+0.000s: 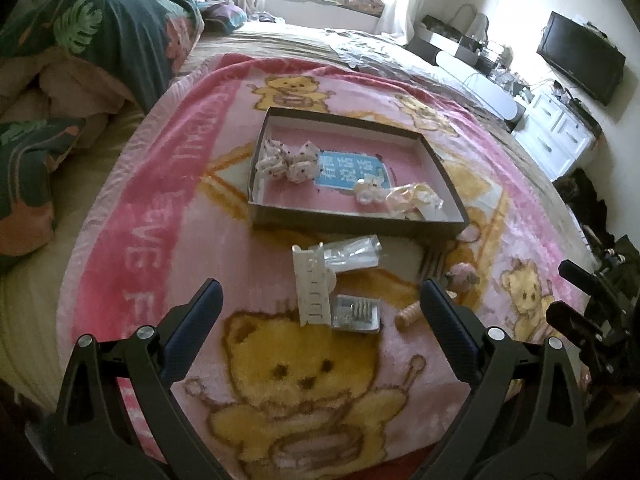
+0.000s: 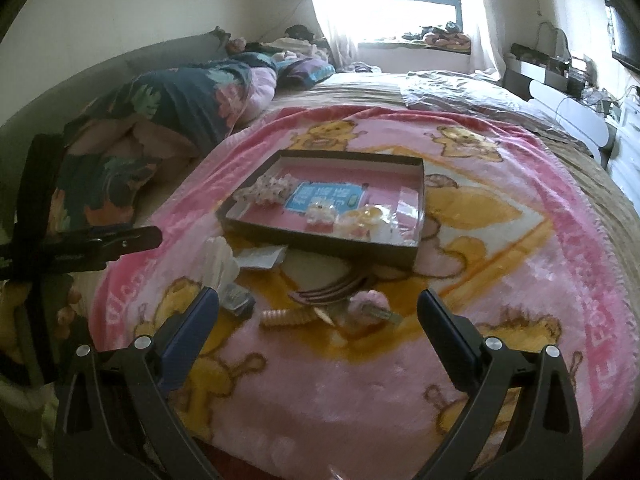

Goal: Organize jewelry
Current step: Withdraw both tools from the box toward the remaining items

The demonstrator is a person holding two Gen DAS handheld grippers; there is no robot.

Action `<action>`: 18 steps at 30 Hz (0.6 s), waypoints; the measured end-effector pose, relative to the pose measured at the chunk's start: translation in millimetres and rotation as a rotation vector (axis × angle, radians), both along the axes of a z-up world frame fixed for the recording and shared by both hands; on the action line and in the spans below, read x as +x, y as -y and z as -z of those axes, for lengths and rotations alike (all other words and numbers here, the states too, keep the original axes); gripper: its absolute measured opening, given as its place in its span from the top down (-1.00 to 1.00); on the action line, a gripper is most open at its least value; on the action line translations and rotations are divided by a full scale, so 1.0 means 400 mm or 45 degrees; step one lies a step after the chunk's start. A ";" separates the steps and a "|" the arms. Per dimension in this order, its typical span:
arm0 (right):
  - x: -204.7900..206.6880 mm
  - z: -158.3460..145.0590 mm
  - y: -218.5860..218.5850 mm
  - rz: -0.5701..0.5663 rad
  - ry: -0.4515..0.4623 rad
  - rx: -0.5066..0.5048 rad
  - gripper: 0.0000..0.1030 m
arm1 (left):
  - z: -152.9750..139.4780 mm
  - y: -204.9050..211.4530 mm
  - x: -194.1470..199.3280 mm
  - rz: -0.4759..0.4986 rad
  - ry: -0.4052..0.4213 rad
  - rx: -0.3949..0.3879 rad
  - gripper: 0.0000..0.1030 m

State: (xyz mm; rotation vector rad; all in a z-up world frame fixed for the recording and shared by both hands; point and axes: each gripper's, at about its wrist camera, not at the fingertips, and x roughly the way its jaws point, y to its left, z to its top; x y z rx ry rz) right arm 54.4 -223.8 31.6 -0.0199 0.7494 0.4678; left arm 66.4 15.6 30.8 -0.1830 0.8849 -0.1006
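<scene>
Jewelry lies loose on the pink bear blanket (image 1: 132,216) on the bed, and some already sits in the box (image 1: 456,216) well ahead of both my tongs.

My left tongs (image 1: 320,304) are spread wide, gripping nothing. Just ahead of them, between the tips, a white card (image 1: 310,292) lies tilted on the blanket, a clear bag (image 1: 352,256) touching its far end and a small clear packet (image 1: 356,314) just right of its near end. Further right, near my right finger, is a ribbed clip (image 1: 408,314), and beyond it a pink fluffy piece (image 1: 460,274).

In the box, going left to right: a dotted bow (image 1: 290,160), a blue label (image 1: 352,178), a small white bow (image 1: 370,192), a pale bagged item (image 1: 416,200).

My right tongs (image 2: 318,312) are also wide open and empty. Ahead of them, left to right: the packet (image 2: 238,300), the ribbed clip (image 2: 288,317), a headband (image 2: 336,286) and the pink piece (image 2: 370,304), all between the tips and the box (image 2: 320,246).
</scene>
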 end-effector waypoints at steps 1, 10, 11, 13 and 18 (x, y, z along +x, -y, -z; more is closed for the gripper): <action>0.000 0.003 -0.002 -0.004 -0.004 -0.001 -0.92 | 0.004 0.002 -0.001 0.001 -0.004 0.004 -0.79; -0.010 0.056 -0.030 -0.039 -0.058 -0.046 -0.92 | 0.060 0.019 -0.010 0.028 -0.054 0.037 -0.79; -0.009 0.064 -0.033 -0.041 -0.068 -0.051 -0.92 | 0.068 0.017 -0.009 0.023 -0.063 0.041 -0.79; -0.003 0.083 -0.037 -0.050 -0.091 -0.051 -0.92 | 0.085 0.010 -0.005 0.014 -0.080 0.035 -0.79; 0.033 0.153 -0.047 -0.045 -0.193 -0.033 -0.92 | 0.133 -0.013 0.016 -0.026 -0.134 0.010 -0.78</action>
